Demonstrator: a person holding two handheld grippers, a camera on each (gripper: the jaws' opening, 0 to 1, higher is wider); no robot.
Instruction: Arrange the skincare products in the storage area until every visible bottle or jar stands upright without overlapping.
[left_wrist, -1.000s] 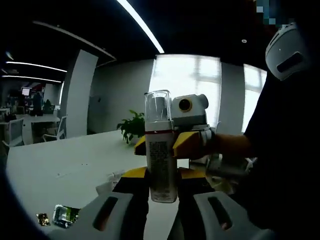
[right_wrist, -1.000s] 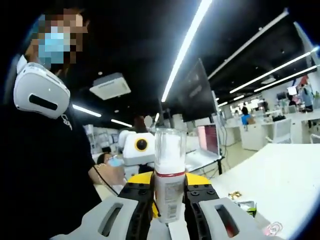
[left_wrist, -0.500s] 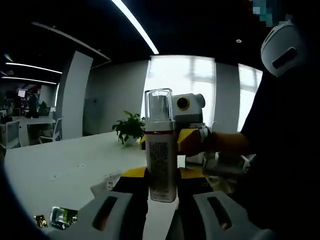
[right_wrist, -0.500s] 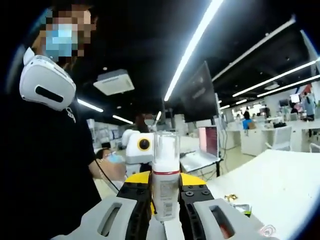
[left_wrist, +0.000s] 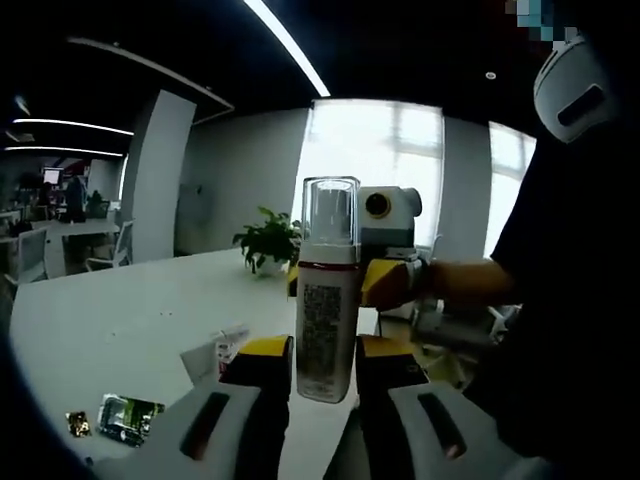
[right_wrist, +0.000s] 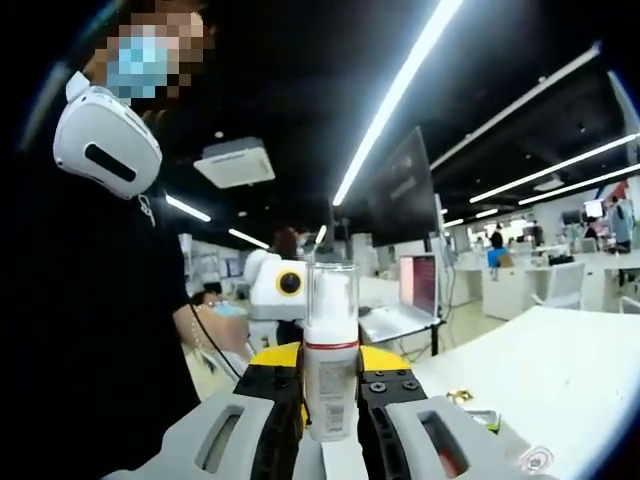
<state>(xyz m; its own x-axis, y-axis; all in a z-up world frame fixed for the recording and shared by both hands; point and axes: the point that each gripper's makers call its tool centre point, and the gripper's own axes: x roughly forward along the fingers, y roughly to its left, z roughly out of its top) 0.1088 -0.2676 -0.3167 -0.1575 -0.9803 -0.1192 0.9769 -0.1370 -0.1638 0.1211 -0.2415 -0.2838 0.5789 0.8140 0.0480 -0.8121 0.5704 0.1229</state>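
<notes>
A white pump bottle (left_wrist: 326, 330) with a clear cap and a red band stands upright in the air between both grippers. In the left gripper view my left gripper (left_wrist: 325, 360) is shut on its lower body. Behind it, the right gripper (left_wrist: 338, 283) comes from the person's side and clamps the bottle with its yellow pads (left_wrist: 388, 283). In the right gripper view the same bottle (right_wrist: 331, 385) sits between the jaws of my right gripper (right_wrist: 331, 395), which is shut on it. The left gripper's yellow pads (right_wrist: 385, 358) show just behind the bottle.
A white table (left_wrist: 110, 320) spreads below, with small foil packets (left_wrist: 125, 418) and a small white box (left_wrist: 225, 352) on it. A potted plant (left_wrist: 268, 245) stands at its far end. The person (left_wrist: 580, 300) stands close on the right. More packets (right_wrist: 480, 415) lie on the table in the right gripper view.
Both views have shifted a little with the hands. The bottle stays held between both grippers and sits slightly higher between the left jaws.
</notes>
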